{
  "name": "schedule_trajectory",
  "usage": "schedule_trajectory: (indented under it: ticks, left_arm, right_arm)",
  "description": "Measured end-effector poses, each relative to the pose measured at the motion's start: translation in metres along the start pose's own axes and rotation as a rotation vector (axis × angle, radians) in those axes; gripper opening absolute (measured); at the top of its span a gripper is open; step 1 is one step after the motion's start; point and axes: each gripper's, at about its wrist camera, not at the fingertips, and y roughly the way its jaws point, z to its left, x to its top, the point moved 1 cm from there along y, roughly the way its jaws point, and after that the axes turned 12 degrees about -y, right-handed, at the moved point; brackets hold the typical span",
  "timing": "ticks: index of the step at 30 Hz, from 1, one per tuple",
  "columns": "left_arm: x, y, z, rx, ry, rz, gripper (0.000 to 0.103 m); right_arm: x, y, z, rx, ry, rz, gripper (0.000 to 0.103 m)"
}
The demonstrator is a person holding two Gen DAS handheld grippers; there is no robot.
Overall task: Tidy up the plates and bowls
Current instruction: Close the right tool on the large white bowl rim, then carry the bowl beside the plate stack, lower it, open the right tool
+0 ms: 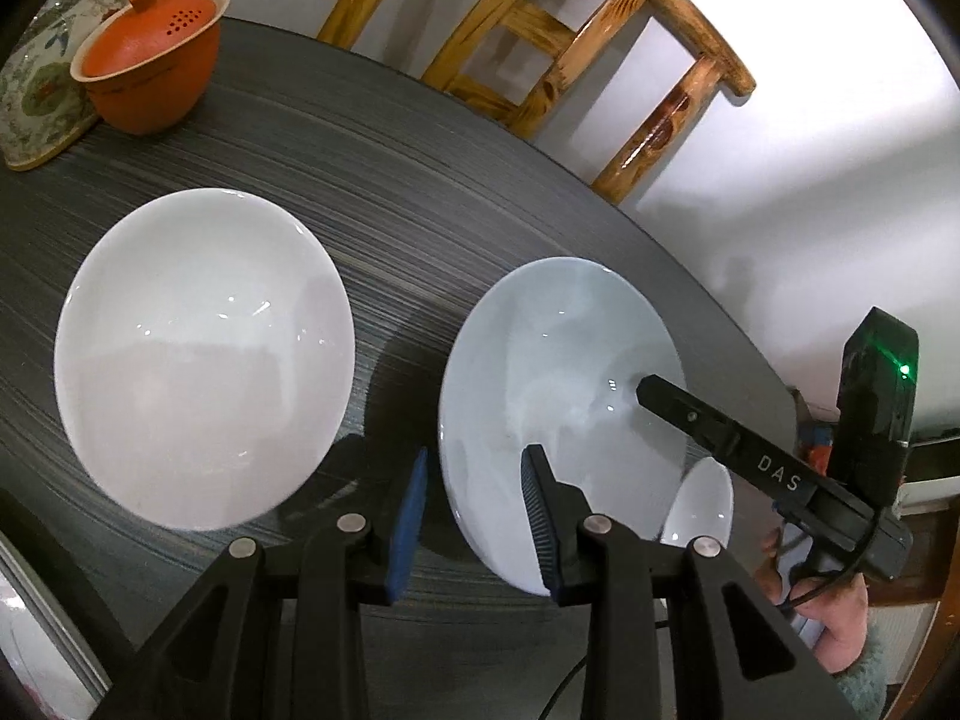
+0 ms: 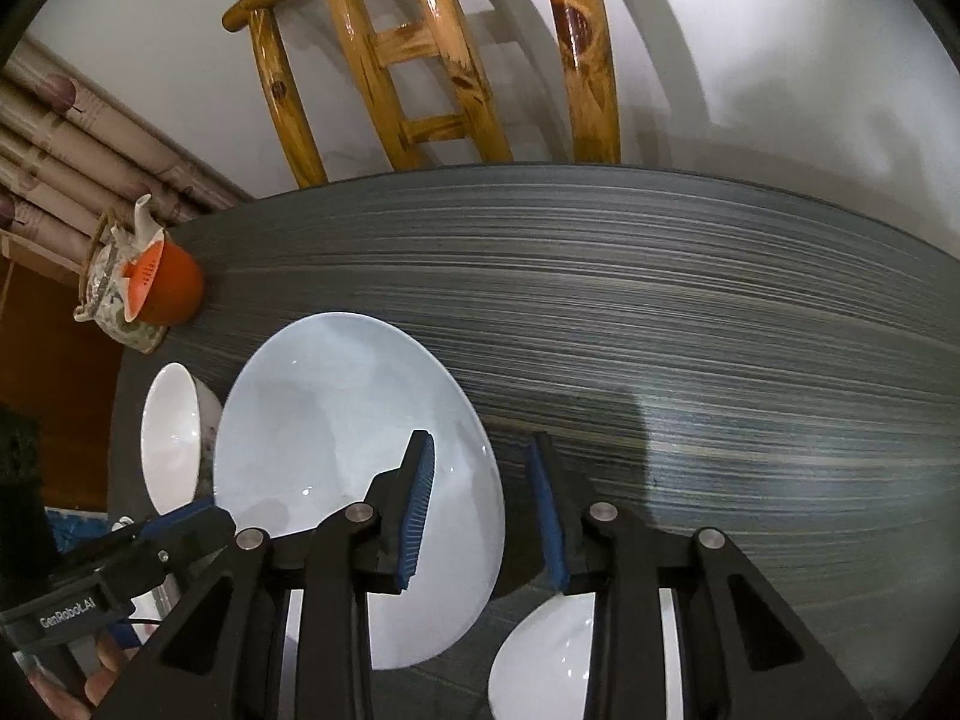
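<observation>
One pale blue plate and two white bowls lie on my dark worktop: the big bowl on one side of the plate, the small bowl on the other. My left tool and right tool both stand apart, each astride the plate's rim without pressing it. Only the right view shows the striped curtain.

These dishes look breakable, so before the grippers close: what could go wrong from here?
1. Both the left gripper and the right gripper straddle opposite rims of the same pale blue plate, not yet pinching; uneven closing could tilt it or let the glossy rim slip.
2. The small white bowl sits right under the right gripper and could get knocked.
3. The plate lies near the table edge.
</observation>
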Motion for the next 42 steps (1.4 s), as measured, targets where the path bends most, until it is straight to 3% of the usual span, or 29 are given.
schedule_trajectory:
  ticks: [3, 6, 10, 29, 42]
  left_arm:
    - [0.002, 0.004, 0.0, 0.013, -0.001, -0.019, 0.029]
    - [0.002, 0.006, -0.003, 0.025, 0.018, -0.037, 0.016]
    - [0.001, 0.008, -0.007, 0.057, 0.044, -0.062, 0.014]
    - [-0.02, -0.02, 0.003, 0.085, 0.111, -0.073, 0.013]
    - [-0.063, -0.062, 0.02, 0.108, 0.162, -0.094, 0.014]
  right_arm:
    - [-0.001, 0.006, -0.003, 0.016, 0.01, 0.007, 0.02]
    - [-0.002, 0.008, -0.004, 0.035, 0.01, -0.003, 0.014]
    - [-0.004, 0.007, -0.001, 0.023, -0.007, -0.011, 0.012]
    - [-0.038, -0.02, 0.024, 0.015, 0.023, -0.048, 0.01]
    - [-0.085, -0.054, 0.065, 0.011, 0.035, -0.084, 0.009]
